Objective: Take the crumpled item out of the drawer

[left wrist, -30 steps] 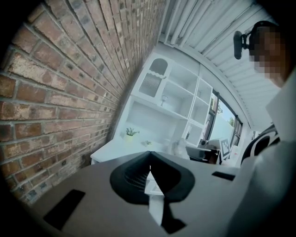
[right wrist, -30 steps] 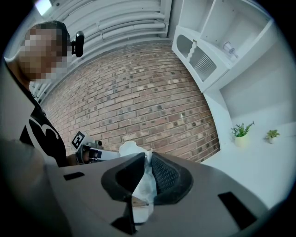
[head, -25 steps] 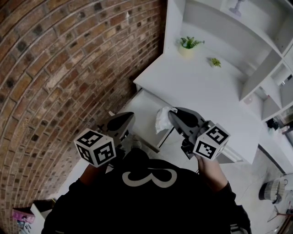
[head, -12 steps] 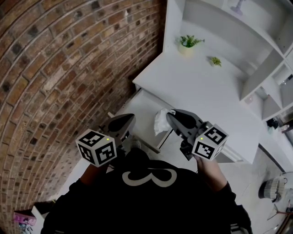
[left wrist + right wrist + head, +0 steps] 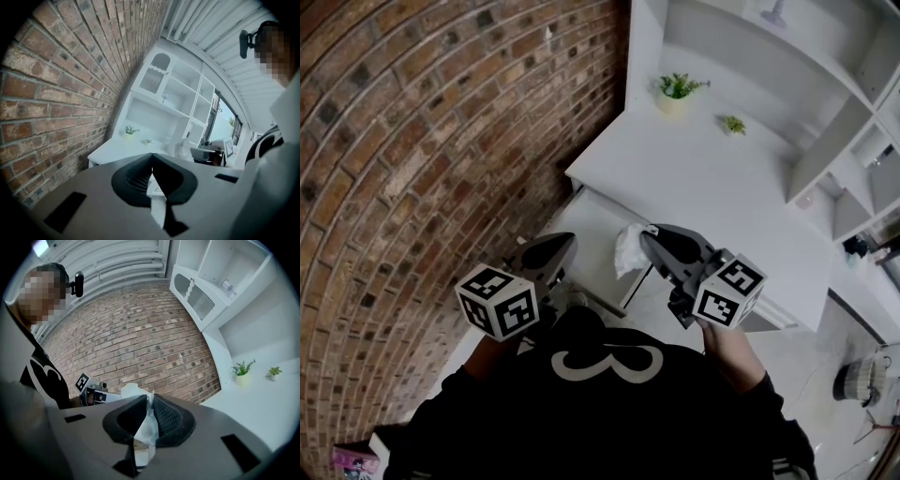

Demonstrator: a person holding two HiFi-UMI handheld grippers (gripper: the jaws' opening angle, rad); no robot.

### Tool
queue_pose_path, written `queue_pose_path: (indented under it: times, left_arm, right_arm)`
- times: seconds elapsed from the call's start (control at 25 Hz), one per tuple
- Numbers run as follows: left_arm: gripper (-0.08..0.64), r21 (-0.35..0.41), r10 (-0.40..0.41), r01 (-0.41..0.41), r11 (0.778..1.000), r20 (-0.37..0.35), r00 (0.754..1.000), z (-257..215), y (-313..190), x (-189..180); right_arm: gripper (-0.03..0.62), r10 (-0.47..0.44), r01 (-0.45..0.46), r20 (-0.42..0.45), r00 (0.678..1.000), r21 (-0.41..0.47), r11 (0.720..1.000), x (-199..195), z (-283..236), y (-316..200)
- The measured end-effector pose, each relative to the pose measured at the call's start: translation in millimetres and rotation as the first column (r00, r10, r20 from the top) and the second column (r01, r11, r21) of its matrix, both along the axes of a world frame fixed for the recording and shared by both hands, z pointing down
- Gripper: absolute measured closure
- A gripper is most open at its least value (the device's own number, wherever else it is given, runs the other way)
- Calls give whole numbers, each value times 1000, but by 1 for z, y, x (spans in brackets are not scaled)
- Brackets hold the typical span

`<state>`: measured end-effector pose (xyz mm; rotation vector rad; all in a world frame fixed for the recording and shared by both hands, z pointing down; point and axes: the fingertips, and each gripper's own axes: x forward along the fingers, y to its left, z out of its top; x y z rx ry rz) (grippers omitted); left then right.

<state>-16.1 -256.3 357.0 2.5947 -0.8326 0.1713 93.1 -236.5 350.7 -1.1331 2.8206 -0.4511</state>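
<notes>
In the head view my right gripper [image 5: 649, 236] is shut on a crumpled white paper [image 5: 628, 247], held up over the open white drawer [image 5: 591, 225] under the desk. The right gripper view shows the paper [image 5: 144, 423] pinched between the ribbed dark pads [image 5: 166, 416], with a tuft sticking out past the tips. My left gripper [image 5: 560, 249] hovers at the drawer's left, near the brick wall. Its jaws meet at the tips [image 5: 151, 157] with nothing between them.
A brick wall [image 5: 441, 141] runs along the left. The white desk [image 5: 712, 187] carries two small potted plants [image 5: 675, 91] [image 5: 732, 124], with shelving [image 5: 825, 122] above. A pale basket [image 5: 853, 380] stands on the floor at right.
Both grippers have stayed nearly in place, the right still gripping the paper. Only the head view has shifted a little.
</notes>
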Motion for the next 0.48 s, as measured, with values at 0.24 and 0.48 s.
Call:
queue_pose_path:
  times: [0.24, 0.48]
  left_arm:
    - [557, -1, 21, -21, 1000, -4, 1000, 1, 0, 8]
    - [557, -5, 10, -10, 1000, -4, 1000, 2, -1, 3]
  right_arm:
    - [534, 14, -14, -4, 1000, 0, 1000, 5, 1, 1]
    - [534, 17, -17, -7, 1000, -3, 1000, 4, 2, -1]
